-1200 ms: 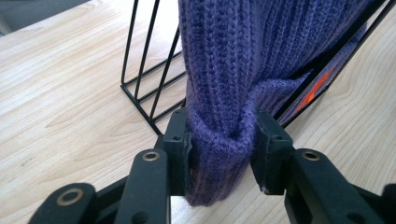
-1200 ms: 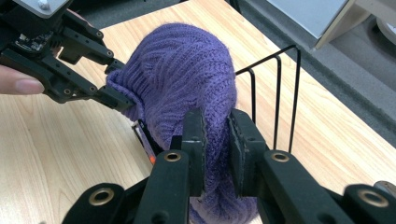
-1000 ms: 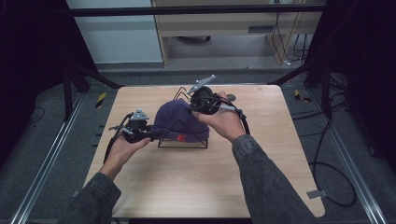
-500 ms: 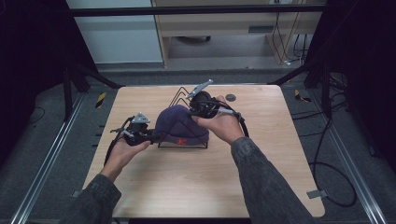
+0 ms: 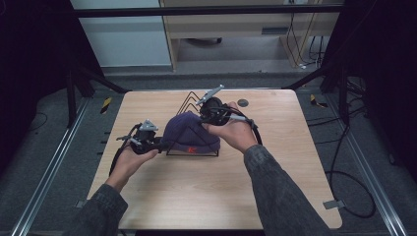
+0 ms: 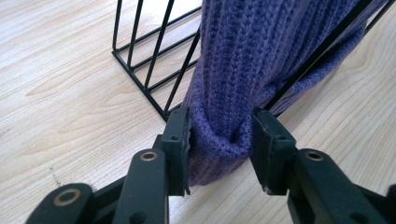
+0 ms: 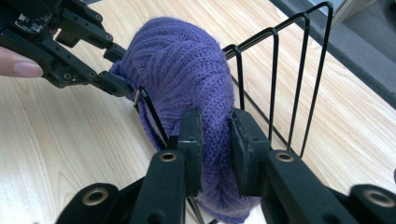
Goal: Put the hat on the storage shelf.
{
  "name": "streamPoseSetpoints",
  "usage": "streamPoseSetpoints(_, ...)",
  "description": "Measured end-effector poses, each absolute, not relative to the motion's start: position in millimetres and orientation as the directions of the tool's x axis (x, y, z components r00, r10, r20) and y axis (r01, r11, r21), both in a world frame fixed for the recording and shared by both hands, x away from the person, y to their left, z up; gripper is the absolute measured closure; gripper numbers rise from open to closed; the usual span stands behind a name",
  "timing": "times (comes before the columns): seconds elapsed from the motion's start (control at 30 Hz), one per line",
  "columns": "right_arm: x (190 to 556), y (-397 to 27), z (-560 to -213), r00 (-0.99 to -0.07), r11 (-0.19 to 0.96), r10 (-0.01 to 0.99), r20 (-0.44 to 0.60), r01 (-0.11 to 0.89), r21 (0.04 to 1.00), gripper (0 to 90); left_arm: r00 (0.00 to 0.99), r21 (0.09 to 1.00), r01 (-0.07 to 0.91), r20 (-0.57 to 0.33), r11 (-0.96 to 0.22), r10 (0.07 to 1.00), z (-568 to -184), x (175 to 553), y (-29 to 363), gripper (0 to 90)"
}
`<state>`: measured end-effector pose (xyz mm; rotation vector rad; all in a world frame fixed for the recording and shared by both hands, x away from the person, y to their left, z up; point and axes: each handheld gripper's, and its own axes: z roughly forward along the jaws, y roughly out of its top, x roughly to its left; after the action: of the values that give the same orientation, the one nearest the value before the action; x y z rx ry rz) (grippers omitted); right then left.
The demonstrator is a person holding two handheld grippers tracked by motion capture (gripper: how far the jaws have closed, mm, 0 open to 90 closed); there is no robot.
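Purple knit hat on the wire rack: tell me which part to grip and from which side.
Probably grip the thick folded brim of the hat, from its two ends, level with the table. The rolled hem gives the pads bulk to pinch, and the wire rack blocks the middle. The left gripper and right gripper already pinch it that way.

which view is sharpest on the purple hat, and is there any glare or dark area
Left gripper view: sharpest, the knit ribs of the purple hat read clearly. Right gripper view: hat sharp, the near jaws slightly soft. High view: hat small with little detail, surroundings very dark beyond the table, whose wood is evenly lit with no strong glare.
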<state>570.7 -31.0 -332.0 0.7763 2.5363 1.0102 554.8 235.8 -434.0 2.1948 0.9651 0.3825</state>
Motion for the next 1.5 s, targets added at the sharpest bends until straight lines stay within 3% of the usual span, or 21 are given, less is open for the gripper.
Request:
streamPoseSetpoints(0.73, 567, -34, -325, -0.806, 0.596, 0.587, -0.074, 0.369, 0.713, 70.8, 0.639, 0.711, 0.546, -0.01, -0.444, 0.769, -431, 552, 254, 59.3)
streamPoseSetpoints(1.27, 564, -48, -316, -0.789, 0.569, 0.61, -0.071, 0.374, 0.733, 68.0, 0.636, 0.705, 0.519, 0.059, -0.483, 0.77, -425, 539, 254, 53.0)
streamPoseSetpoints(1.5, 563, -54, -314, -0.775, 0.552, 0.628, -0.069, 0.382, 0.741, 61.9, 0.61, 0.74, 0.509, 0.05, -0.439, 0.791, -423, 530, 255, 47.1)
